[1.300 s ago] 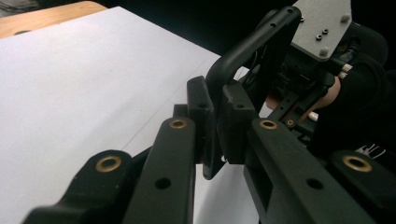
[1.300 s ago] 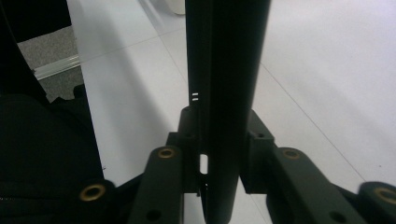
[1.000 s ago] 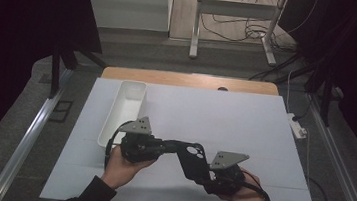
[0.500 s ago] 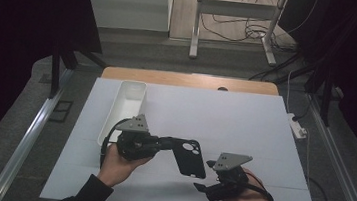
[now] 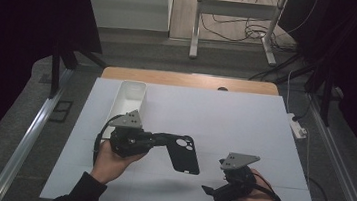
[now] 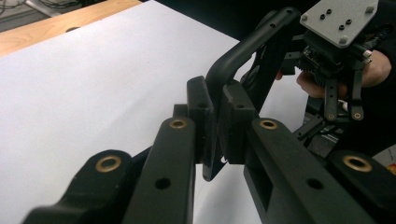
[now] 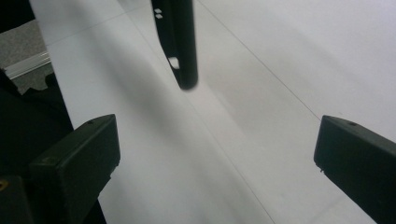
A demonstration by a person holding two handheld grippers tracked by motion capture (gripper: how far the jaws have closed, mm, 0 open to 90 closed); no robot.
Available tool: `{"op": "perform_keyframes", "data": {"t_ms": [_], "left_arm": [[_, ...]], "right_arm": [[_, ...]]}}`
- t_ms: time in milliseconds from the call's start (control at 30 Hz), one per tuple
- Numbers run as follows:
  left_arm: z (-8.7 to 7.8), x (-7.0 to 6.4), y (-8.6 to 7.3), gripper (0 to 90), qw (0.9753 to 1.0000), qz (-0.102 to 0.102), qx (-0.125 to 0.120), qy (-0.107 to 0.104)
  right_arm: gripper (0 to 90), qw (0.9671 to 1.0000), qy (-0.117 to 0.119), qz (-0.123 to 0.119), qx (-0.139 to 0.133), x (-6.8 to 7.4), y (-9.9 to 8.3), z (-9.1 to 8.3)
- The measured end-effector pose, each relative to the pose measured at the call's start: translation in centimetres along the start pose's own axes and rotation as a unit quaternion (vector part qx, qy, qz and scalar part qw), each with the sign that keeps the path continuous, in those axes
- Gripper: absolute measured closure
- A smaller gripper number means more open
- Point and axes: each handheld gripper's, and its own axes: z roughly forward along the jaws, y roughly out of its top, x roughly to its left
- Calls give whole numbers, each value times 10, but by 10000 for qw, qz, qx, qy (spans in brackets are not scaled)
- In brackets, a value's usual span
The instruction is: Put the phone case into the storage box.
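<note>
left gripper fingers pinch the black phone case above the table; right gripper fingers spread.

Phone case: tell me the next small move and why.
Probably carry the case toward the white bin and lower it in. The left gripper alone clamps its edge, holding it above the table, while the right gripper is open and clear.

Table brightly lit, surroundings dark; right gripper view motion-blurred.
</note>
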Motion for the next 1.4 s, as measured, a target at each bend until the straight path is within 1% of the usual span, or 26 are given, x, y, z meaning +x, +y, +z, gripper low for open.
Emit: {"op": "perform_keyframes", "data": {"t_ms": [67,133,167,233,333,467,700,867,1000,1033,1100,1267,1300,1400], "left_arm": [[-2,1,0,833,10000,-9,11,27],[-4,3,-1,833,10000,-14,21,46],[-6,3,-1,833,10000,-13,37,63],[-7,4,-1,833,9999,-12,52,88],[-13,6,-1,833,9998,12,86,151],[-18,7,0,833,9998,4,84,191],[-32,11,0,833,9995,-43,98,303],[-43,16,1,833,9991,-80,97,404],[-52,18,2,833,9986,-106,89,503],[-52,18,2,833,9986,-106,89,503],[-58,20,3,833,9983,-132,79,555],[-69,22,5,833,9979,-177,40,624],[-69,22,5,833,9979,-177,40,624],[-76,25,7,833,9976,-194,18,668]], "right_arm": [[4,10000,-35,36,5,-1,-1,-1],[0,9999,-37,159,-9,-4,-4,-4],[0,9998,-76,163,-5,-4,-5,-5],[0,9998,-74,172,-14,-5,-7,-6],[0,9996,-184,192,-34,-7,-12,-13],[0,9995,-186,262,-40,-9,-16,-16],[0,9987,-416,285,45,-15,-26,-24],[0,9976,-548,424,23,-20,-34,-32],[0,9969,-602,501,22,-23,-39,-36],[0,9969,-602,501,22,-23,-39,-36],[0,9965,-631,554,14,-25,-43,-38],[0,9948,-725,718,-27,-29,-50,-46],[0,9948,-725,718,-27,-29,-50,-46],[0,9931,-797,852,-92,-31,-54,-52]]}}
